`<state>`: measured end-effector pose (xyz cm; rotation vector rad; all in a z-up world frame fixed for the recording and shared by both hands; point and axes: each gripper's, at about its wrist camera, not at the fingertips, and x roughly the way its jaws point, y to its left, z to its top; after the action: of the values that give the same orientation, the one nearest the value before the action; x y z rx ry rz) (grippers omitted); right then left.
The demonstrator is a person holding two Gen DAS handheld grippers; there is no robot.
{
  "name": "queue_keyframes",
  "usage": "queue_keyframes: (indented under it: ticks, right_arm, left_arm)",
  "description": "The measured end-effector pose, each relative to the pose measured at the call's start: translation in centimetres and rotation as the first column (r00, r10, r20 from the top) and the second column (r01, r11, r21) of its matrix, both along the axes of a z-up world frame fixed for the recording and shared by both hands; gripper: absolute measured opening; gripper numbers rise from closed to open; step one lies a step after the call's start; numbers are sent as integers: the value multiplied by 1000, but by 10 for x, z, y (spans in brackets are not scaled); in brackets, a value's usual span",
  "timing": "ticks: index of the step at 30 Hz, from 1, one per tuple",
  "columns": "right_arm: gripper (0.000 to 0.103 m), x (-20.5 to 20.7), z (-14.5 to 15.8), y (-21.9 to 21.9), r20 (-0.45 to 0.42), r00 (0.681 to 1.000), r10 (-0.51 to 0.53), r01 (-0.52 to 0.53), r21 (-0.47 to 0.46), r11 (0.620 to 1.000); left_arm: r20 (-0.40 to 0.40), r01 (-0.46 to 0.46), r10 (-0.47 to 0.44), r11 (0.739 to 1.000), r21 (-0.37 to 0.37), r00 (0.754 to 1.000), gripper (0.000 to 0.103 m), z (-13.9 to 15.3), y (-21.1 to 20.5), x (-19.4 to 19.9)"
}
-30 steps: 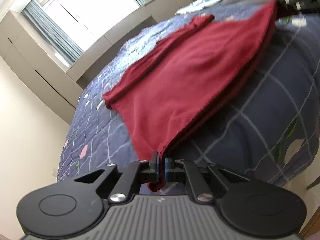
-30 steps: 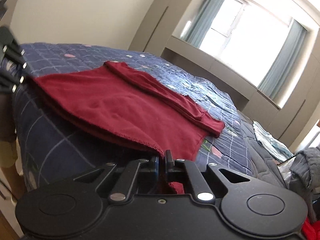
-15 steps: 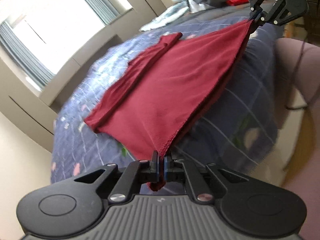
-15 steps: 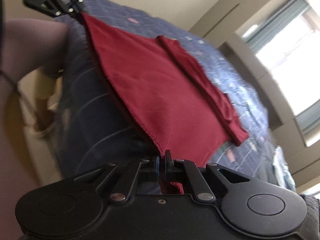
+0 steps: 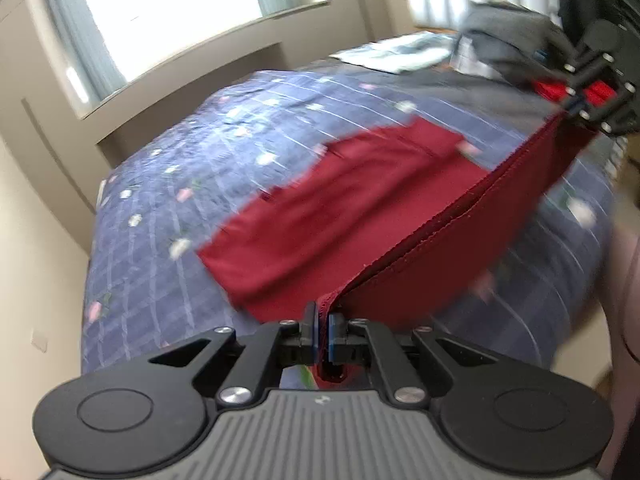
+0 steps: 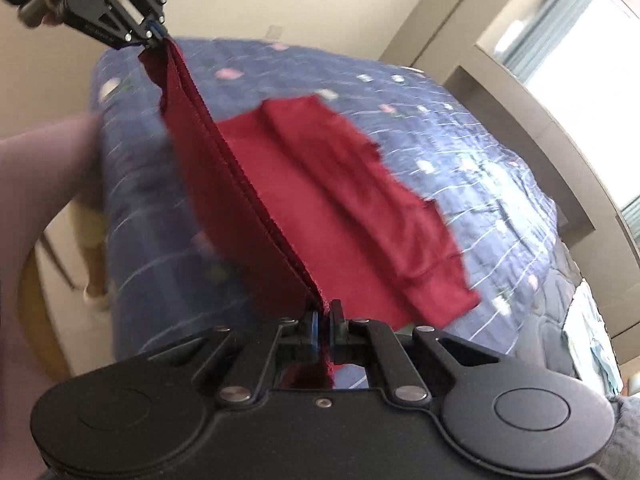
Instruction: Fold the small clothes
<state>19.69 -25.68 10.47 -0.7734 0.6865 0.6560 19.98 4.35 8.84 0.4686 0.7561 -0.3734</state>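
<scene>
A dark red garment [image 5: 340,216] lies partly on a blue patterned bed [image 5: 168,208]. Its near hem is lifted and stretched taut between my two grippers. My left gripper [image 5: 323,320] is shut on one hem corner. My right gripper [image 6: 324,316] is shut on the other corner. The garment [image 6: 320,184] has its far part, with folded sleeves, resting on the bed [image 6: 460,136]. Each gripper shows in the other's view, the right one [image 5: 576,106] at the upper right and the left one [image 6: 154,40] at the upper left.
A pile of grey and light clothes [image 5: 500,44] lies at the far right of the bed. A window with curtains [image 5: 180,12] and a ledge stand behind the bed. The person's arm [image 6: 36,184] is at the bed's near edge.
Both grippers have lifted the hem higher and swung it up over the bed, so the hem now stands as a raised edge. The views have tilted toward the garment.
</scene>
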Motion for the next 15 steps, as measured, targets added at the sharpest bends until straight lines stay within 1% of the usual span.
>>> queue_keyframes:
  ticks: [1, 4, 6, 8, 10, 12, 13, 15]
  right_arm:
    - [4, 18, 7, 1, 10, 1000, -5, 5, 3, 1000]
    - [4, 66, 17, 6, 32, 999, -14, 15, -1, 1000]
    - [4, 95, 18, 9, 52, 999, -14, 14, -7, 1000]
    - [4, 125, 14, 10, 77, 997, -15, 17, -23, 1000]
    - [4, 153, 10, 10, 84, 996, -30, 32, -17, 999]
    - [4, 181, 0, 9, 102, 993, -54, 56, -19, 998]
    - [5, 194, -7, 8, 110, 991, -71, 73, -16, 997]
    - [6, 222, -23, 6, 114, 987, -110, 111, 1, 994]
  left_arm:
    - [-3, -24, 24, 1000, -5, 1000, 3, 7, -1, 18]
    - [-15, -95, 95, 995, -9, 995, 3, 19, -3, 77]
    - [-31, -142, 141, 990, -13, 989, 3, 21, -4, 116]
    - [-55, -185, 183, 982, -38, 982, 3, 18, -2, 150]
    - [-74, -222, 217, 973, -61, 973, 3, 12, 3, 183]
    - [-81, -246, 241, 967, -67, 967, 3, 3, 6, 213]
    - [-78, -255, 250, 965, -63, 965, 3, -3, 7, 225]
    - [-71, -279, 276, 960, -33, 958, 3, -16, 5, 247]
